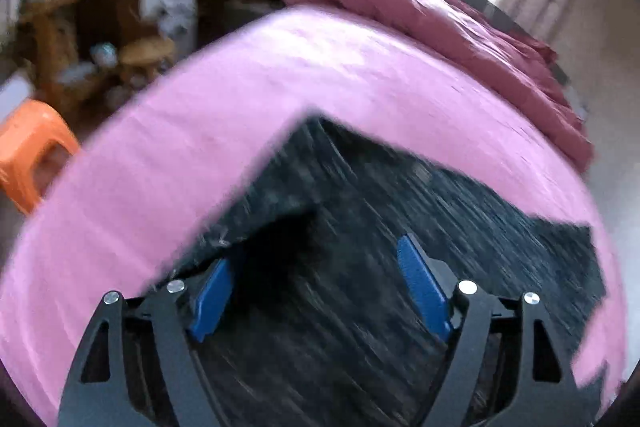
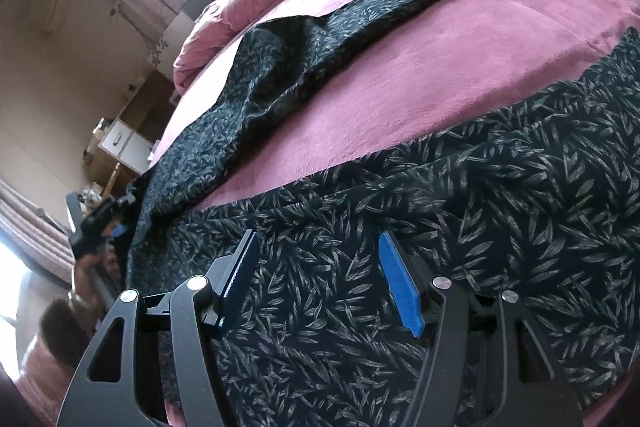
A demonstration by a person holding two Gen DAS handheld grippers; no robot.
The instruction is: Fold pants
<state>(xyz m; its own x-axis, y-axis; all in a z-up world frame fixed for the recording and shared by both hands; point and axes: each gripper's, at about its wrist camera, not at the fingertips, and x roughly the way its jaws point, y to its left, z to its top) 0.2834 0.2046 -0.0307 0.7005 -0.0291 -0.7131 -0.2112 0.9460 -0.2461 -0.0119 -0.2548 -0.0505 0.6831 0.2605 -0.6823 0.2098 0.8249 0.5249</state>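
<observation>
Both grippers, left [image 1: 320, 283] and right [image 2: 318, 275], are released over pants [image 2: 360, 307]; far leg [image 2: 360, 15] at 12 (rumpled) could fold crooked, I reckon.

left view motion-smeared — pants [image 1: 360, 227] pattern unreadable; pants [image 2: 440, 227] cut off by right view's edge.

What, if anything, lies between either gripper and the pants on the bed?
Nothing visible does. The left gripper and right gripper both point at the dark leaf-print pants with open jaws and only cloth in the gap. The pink bed sheet around them carries nothing else nearby.
</observation>
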